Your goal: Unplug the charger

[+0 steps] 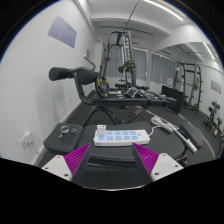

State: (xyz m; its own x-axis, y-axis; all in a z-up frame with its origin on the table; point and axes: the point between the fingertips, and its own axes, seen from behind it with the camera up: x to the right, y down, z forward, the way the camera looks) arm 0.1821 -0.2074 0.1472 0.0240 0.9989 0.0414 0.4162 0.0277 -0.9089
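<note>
Sitting on dark bench surface: white power strip (121, 136), long flat bar, just ahead of the fingers and slightly toward the right one.
Strip face: row of pale blue-grey sockets along its length; detail too small to read.
Charger: white boxy plug (102, 132) stands upright on the strip's left end, looks seated in a socket.
Cable: white lead (163, 126) runs off the strip's right end, loops back over the bench toward the right.
Gripper: (112, 160) fingers spread wide, nothing between them, touching nothing; strip lies beyond the tips.
Pads: magenta, triangular, one on each finger (72, 160); both bare.
Bench: dark padded top (120, 152) carries strip and cable; fills the space between and ahead of the fingers.
Left of strip: small dark-and-metal item (67, 131) on the surface, well apart from the strip; cannot tell what it is.
Beyond bench: black gym machine (125, 65) with upright frame and cables, padded roller arm (62, 73) sticking out to its left.
Right background: more rack equipment (188, 80) near windows.
Left wall: white, with a purple poster (62, 31).
Ceiling: long strip lights (165, 10).
</note>
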